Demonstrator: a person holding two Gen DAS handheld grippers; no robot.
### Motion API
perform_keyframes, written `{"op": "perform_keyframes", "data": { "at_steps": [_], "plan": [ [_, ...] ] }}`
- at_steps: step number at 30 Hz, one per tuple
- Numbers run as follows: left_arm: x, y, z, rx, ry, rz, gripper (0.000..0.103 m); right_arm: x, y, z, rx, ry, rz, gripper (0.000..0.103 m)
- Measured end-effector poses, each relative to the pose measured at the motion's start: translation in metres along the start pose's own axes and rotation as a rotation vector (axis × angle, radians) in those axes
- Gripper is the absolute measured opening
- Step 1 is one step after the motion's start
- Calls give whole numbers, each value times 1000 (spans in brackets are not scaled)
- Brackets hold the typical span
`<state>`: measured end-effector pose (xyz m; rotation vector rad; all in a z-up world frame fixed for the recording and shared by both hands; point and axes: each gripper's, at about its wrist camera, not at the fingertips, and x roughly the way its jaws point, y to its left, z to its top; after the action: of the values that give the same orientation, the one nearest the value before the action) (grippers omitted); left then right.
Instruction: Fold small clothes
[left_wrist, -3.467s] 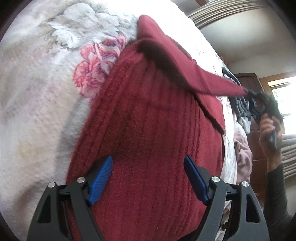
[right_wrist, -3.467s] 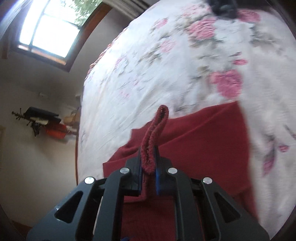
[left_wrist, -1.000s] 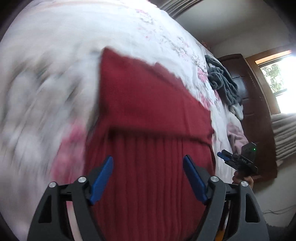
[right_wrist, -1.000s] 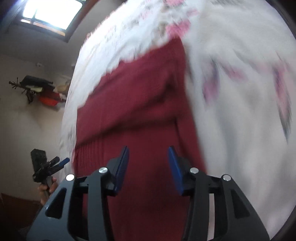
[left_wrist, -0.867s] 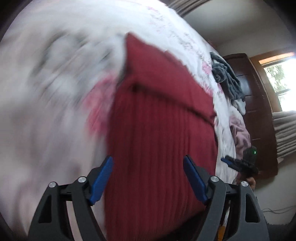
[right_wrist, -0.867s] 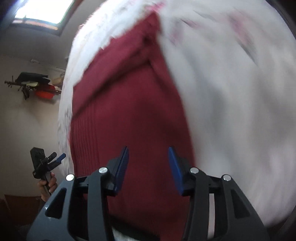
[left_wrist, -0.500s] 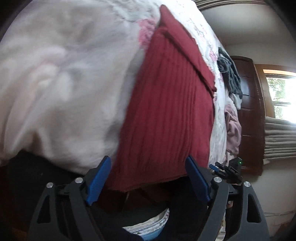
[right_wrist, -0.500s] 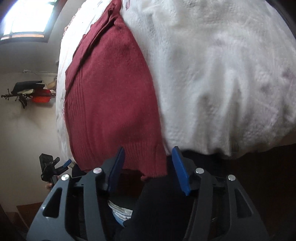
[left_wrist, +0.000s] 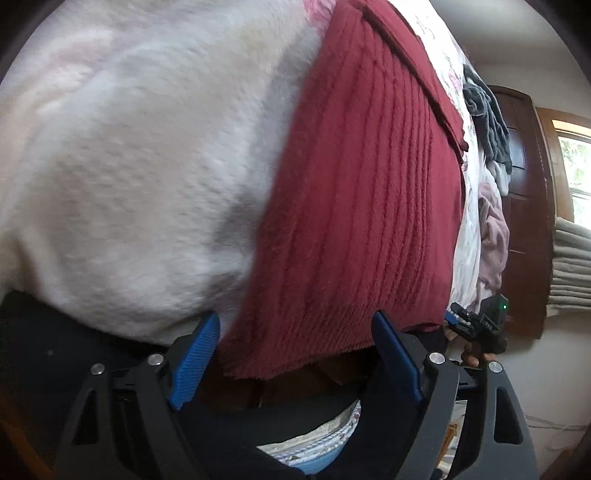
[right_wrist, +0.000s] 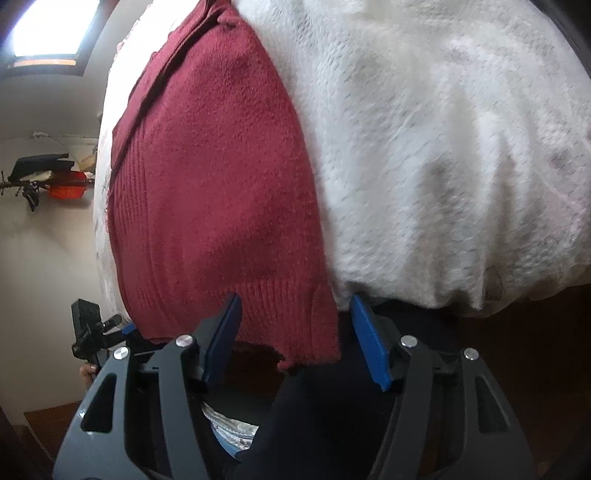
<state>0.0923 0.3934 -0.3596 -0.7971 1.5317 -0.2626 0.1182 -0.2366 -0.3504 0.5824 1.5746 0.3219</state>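
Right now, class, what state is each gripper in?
Left gripper: open, holding nothing, at the sweater's hem.
Right gripper: open, holding nothing, at the hem corner.

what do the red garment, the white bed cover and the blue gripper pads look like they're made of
Red garment: a knit, likely wool or acrylic, matte and slightly fuzzy, with raised vertical ribs and a ribbed hem.
White bed cover: soft textured fabric, maybe fleece or cotton; nubby, puckered surface.
Blue pads: apparently moulded plastic or rubber, with fine ridges, on black, probably plastic fingers.

Soft window (right_wrist: 44, 33) daylight; fisheye-warped edges, slight blur.
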Motion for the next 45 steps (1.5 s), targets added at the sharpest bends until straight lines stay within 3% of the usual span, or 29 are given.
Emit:
{"op": "perform_keyframes", "data": {
  "at_steps": [7,9,11,13,16,20,24,25,26,27,29,33,45],
  "plan": [
    [4,6,1,3,4,-5,82,4,2,2,-7,21,-21,62],
    [1,7,0,10,-2,1,75,6,3,3,-5,29,-20,62],
    [-1,9,-3,18,3,-10,51,7,4,4,-11,37,-19,63],
    [-2,9,-6,27,16,-26,39,7,6,4,-20,47,-18,63],
    [2,10,-7,38,26,-21,38,9,14,4,-43,62,-1,63],
    [9,14,-5,8,24,-40,66,16,14,7,-49,87,-44,61],
    [12,8,-6,18,18,-27,69,19,15,9,-38,100,-22,62],
    [12,7,-8,19,19,-26,63,20,15,9,-44,102,-21,59],
    [11,9,-8,13,22,-21,47,22,16,9,-47,106,-24,52],
    [10,12,-8,4,23,-23,39,24,15,9,-45,108,-26,47],
    [7,20,-9,-23,22,-44,9,26,14,7,-39,108,-29,25],
    [-3,29,-15,-55,-7,-87,9,21,14,-1,-42,78,17,8],
    [-39,15,-25,-49,-98,-204,6,-17,18,-5,-12,-43,196,5]
  ]
}}
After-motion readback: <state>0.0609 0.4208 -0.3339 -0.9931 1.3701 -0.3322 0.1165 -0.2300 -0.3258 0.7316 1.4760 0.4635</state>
